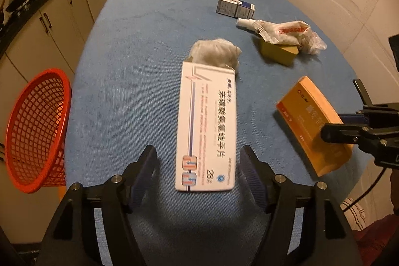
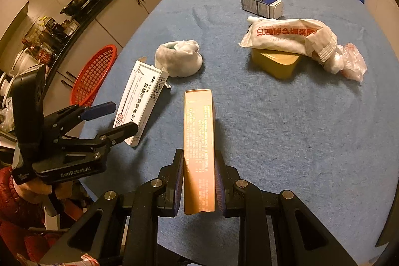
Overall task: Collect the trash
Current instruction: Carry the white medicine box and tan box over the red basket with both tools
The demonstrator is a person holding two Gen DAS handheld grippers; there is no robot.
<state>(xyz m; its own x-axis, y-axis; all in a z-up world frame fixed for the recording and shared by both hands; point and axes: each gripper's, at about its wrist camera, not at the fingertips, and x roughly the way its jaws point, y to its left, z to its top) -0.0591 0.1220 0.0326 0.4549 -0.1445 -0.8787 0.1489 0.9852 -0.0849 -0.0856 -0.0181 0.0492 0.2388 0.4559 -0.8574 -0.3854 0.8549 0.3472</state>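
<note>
Here we judge the white carton (image 1: pixel 207 126) light, thin-walled and easily crushed, so we would pinch its long sides near the closest end; it lies flat on the blue table (image 1: pixel 124 91), between the left gripper (image 1: pixel 199 166) jaws, which stand apart, untouching; our right gripper (image 2: pixel 199 176) clamps the orange box (image 2: pixel 199 141); the red basket (image 1: pixel 35 129) waits beside the table.

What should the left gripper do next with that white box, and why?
Probably close the left gripper on the white box. Its jaws stand open on either side of the box's near end, pads not touching, while the right gripper already clamps the orange box. The red basket waits beside the table.
</note>
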